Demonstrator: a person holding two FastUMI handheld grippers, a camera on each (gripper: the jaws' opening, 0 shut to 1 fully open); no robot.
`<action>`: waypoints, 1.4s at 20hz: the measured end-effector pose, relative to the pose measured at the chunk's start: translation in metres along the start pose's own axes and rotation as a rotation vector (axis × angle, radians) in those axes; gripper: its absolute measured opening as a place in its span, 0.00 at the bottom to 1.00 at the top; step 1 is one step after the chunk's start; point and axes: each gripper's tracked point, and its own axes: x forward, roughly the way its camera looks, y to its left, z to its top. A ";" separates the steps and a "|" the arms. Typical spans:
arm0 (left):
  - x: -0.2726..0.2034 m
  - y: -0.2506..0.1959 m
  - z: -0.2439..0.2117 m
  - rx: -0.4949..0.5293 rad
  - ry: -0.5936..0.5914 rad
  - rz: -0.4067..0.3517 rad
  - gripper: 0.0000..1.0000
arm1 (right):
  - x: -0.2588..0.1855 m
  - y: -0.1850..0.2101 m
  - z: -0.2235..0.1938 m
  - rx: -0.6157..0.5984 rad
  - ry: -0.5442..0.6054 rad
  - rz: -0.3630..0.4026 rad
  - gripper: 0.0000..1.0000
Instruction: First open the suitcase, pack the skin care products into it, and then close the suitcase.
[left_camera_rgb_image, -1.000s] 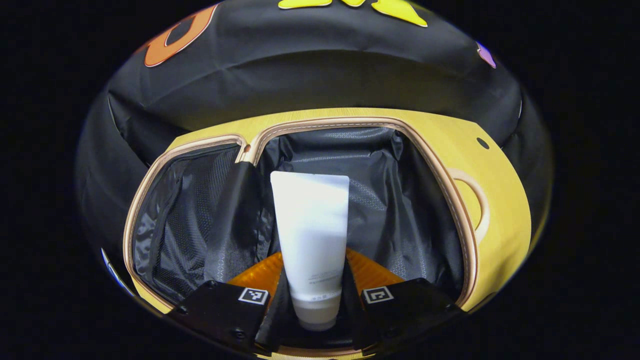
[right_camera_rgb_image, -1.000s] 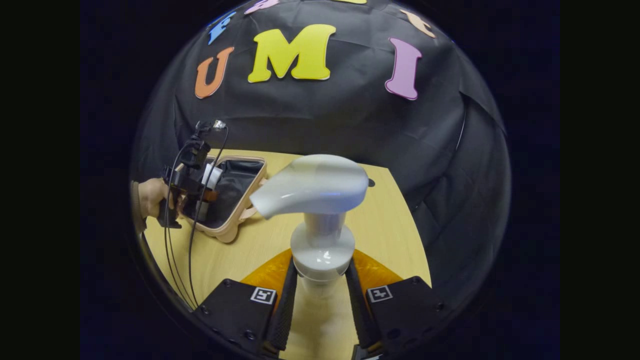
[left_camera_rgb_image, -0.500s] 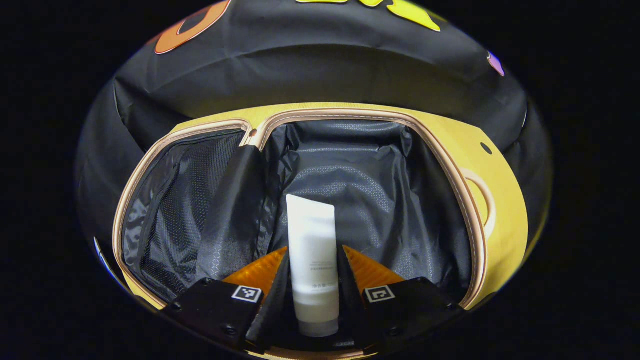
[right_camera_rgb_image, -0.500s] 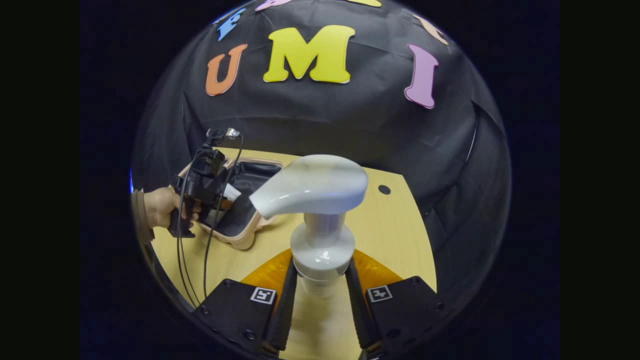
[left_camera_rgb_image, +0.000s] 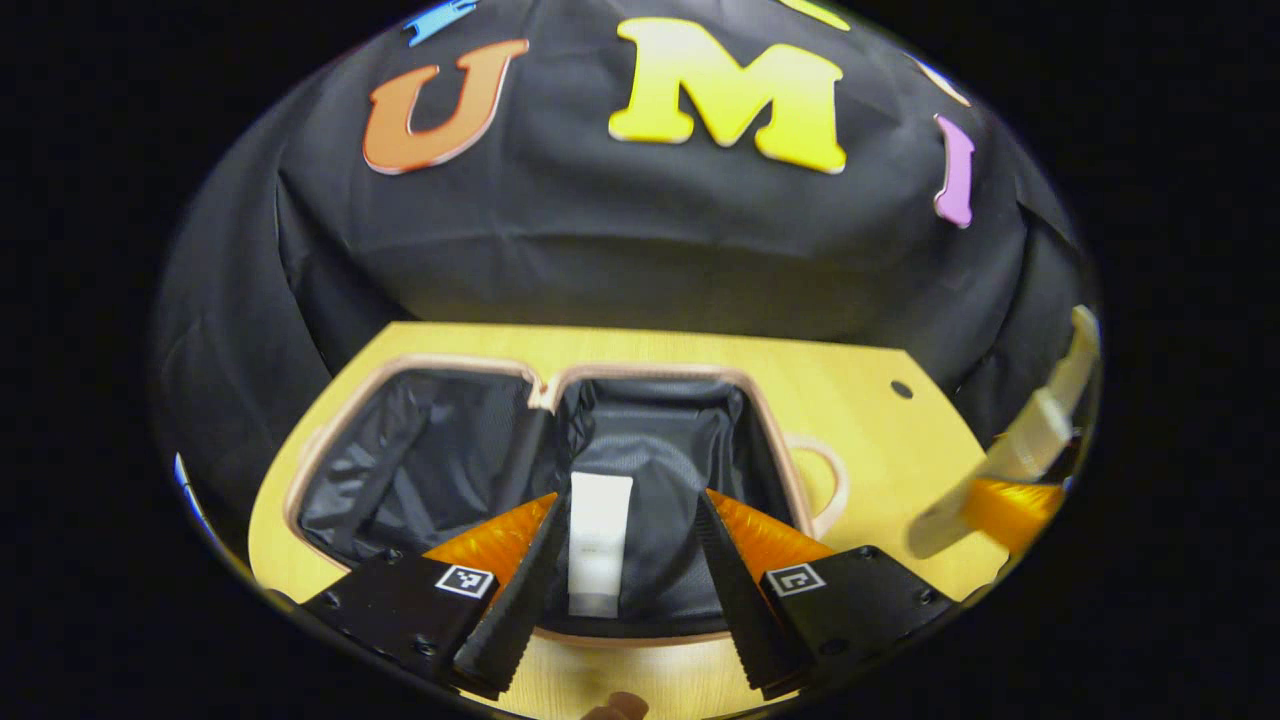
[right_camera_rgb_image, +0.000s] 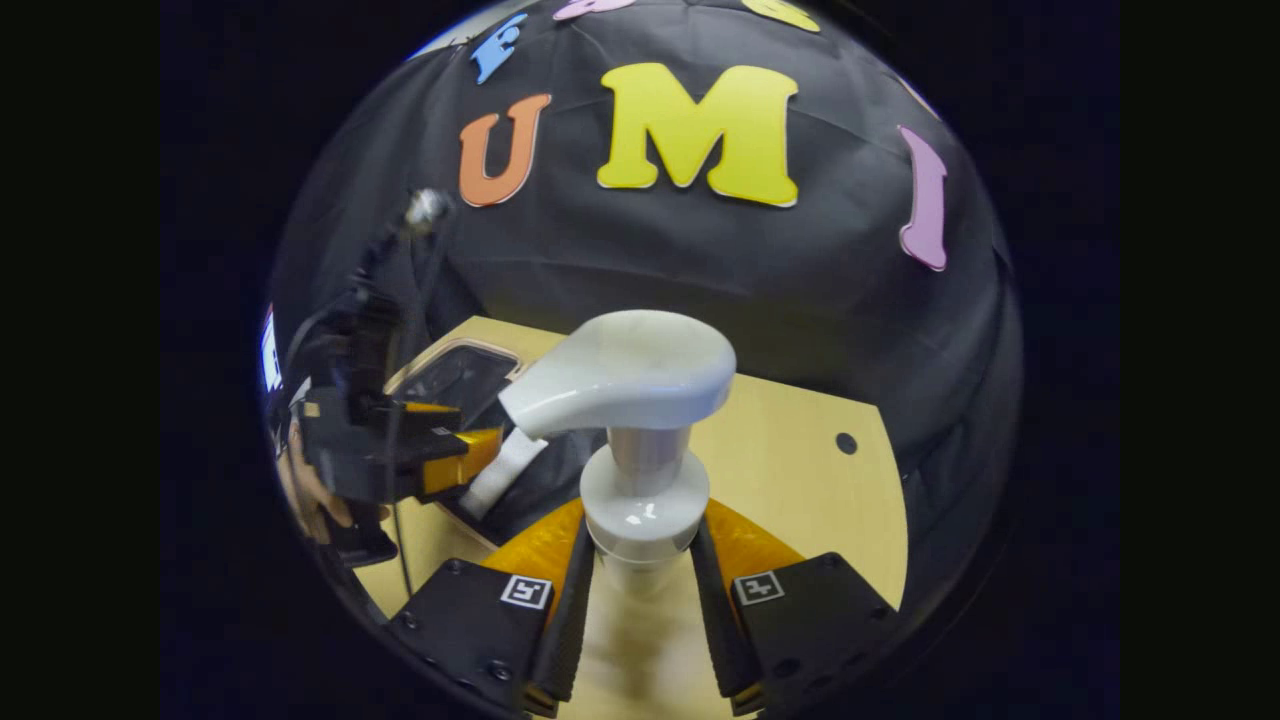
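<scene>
Now, in the left gripper view, the left tool (left_camera_rgb_image: 622, 560) stood wide apart and held nothing. Between its fingers, farther off, the white plastic tube (left_camera_rgb_image: 598, 543) lay flat on the black lining of the open beige-rimmed suitcase (left_camera_rgb_image: 420, 470), in its right half, on the light wooden bench (left_camera_rgb_image: 860, 400). In the right gripper view, the right tool (right_camera_rgb_image: 640, 590) was closed narrowly on the neck of the white pump-top bottle (right_camera_rgb_image: 630, 400), held upright above the bench, to the right of the suitcase.
</scene>
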 end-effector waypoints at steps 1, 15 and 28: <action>-0.016 -0.002 0.012 -0.003 -0.037 -0.003 0.91 | 0.008 0.007 0.000 -0.007 0.006 0.014 0.48; -0.176 0.056 0.080 -0.015 -0.416 0.040 0.87 | 0.108 0.093 -0.045 0.054 0.230 0.007 0.49; -0.221 0.142 0.093 0.022 -0.564 0.070 0.87 | 0.138 0.082 -0.052 0.262 0.336 -0.159 0.49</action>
